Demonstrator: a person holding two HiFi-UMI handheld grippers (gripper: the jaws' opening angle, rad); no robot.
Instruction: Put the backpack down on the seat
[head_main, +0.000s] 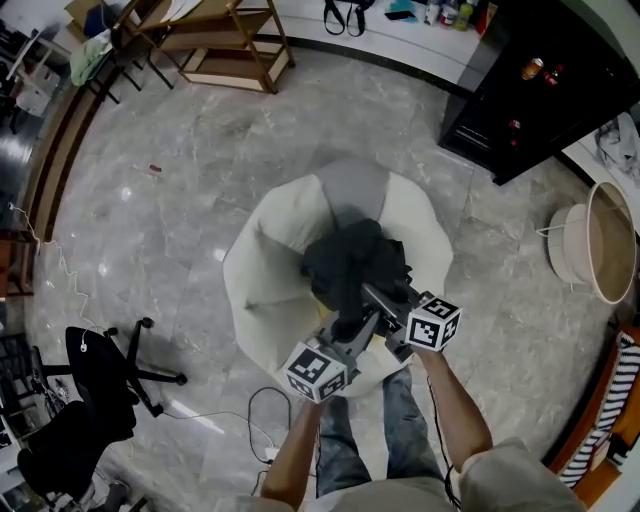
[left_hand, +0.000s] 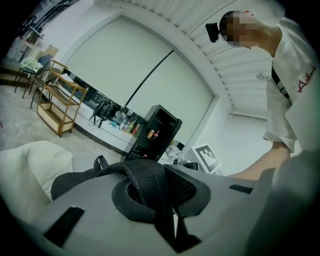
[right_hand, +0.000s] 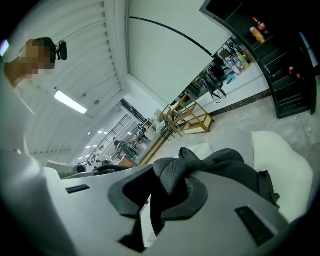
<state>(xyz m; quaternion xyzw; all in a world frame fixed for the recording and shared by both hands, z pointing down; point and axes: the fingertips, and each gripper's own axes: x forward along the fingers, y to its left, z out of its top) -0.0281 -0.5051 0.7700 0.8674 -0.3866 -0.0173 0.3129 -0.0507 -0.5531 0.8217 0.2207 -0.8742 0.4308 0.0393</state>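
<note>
Nearest the cameras, the left gripper (left_hand: 162, 210) is seen clamped on a mesh strap (left_hand: 147, 177), the black webbing bunched between its closed jaws. The right gripper (right_hand: 150, 210) is likewise closed tight on a second strap (right_hand: 176, 182). Just beyond both sets of jaws, the black backpack (head_main: 352, 262) is held by these two straps, its body slumped ahead of and below the grippers. Directly under it, the seat (head_main: 270, 275), a pale beanbag, is spread out on the floor, and the pack is placed over its middle. Whether the full weight has been set on the cushion cannot be told, though in the head view the fabric seems to be touching it. The carrying is therefore judged to be all but finished: the pack has been brought to the seat, while the letting-go of both straps and the drawing back of the grippers are left to be done. Farther off, past the beanbag, a black cabinet (head_main: 520, 90) is seen to the right and a wooden shelf (head_main: 235, 45) to the left. A black office chair (head_main: 100, 375) stands well apart on the left side.
</note>
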